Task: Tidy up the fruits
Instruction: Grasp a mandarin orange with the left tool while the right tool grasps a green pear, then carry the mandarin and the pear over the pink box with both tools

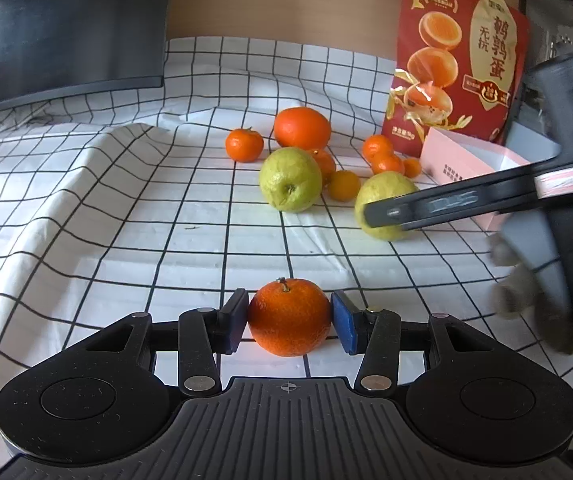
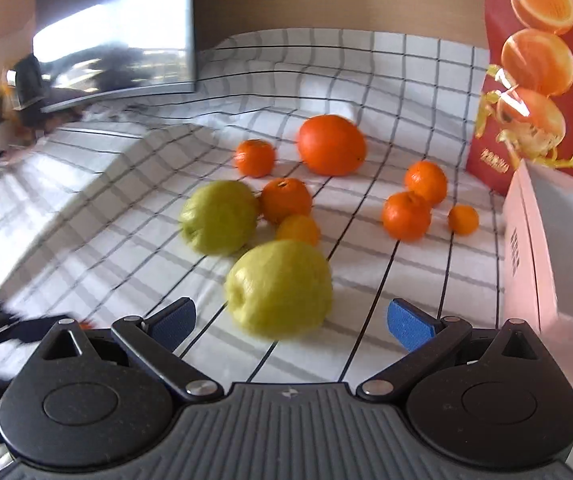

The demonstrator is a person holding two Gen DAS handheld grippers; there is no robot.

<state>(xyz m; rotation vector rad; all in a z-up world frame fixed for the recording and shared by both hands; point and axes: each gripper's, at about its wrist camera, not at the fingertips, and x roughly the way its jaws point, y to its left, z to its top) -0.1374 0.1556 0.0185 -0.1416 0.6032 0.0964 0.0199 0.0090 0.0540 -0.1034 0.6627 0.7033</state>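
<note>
My left gripper is shut on a mandarin, its blue pads pressing both sides, just above the checked cloth. My right gripper is open, its jaws standing on either side of a green guava without touching it; the same guava shows in the left wrist view, partly behind the right gripper's finger. A second guava lies further left. A large orange and several small mandarins lie beyond.
A pink-white open box stands at the right, with a red snack bag behind it. A dark monitor stands at the back left. The cloth is rumpled into a ridge on the left.
</note>
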